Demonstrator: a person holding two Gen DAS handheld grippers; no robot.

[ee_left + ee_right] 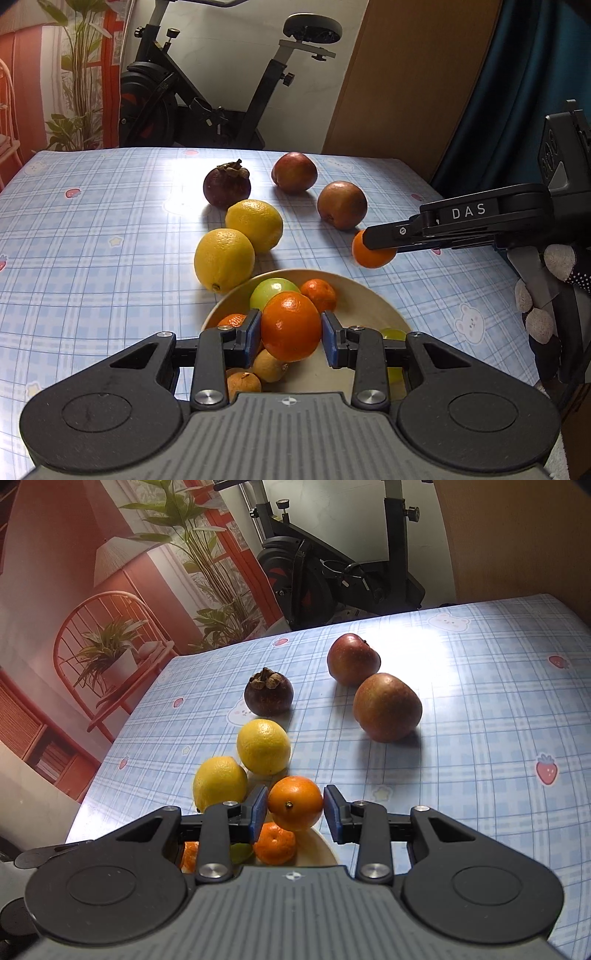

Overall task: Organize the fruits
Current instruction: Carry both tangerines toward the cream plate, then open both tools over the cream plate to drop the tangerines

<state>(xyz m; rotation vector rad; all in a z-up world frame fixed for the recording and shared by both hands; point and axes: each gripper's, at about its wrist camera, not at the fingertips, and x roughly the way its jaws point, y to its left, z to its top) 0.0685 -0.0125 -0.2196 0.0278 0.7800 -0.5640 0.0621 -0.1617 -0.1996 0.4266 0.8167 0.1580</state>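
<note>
Both grippers are carrying an orange each. The left gripper (291, 332) has its blue-padded fingers (252, 332) pressed against the sides of a large orange (291, 325), held just above the cream bowl (373, 302). Lying in that bowl are a green fruit (271, 290), a few small tangerines (319, 293) and some tan longans (271, 365). The right gripper (295, 808) is clamped the same way on a smaller orange (295, 808), off the bowl's far right edge. On the blue checked counter (92, 229) behind the bowl sit two lemons (223, 258) touching each other, a dark mangosteen (226, 186) just behind them, and two reddish apples (341, 204) close together to the right. An exercise bike (207, 92) stands beyond the counter.
</note>
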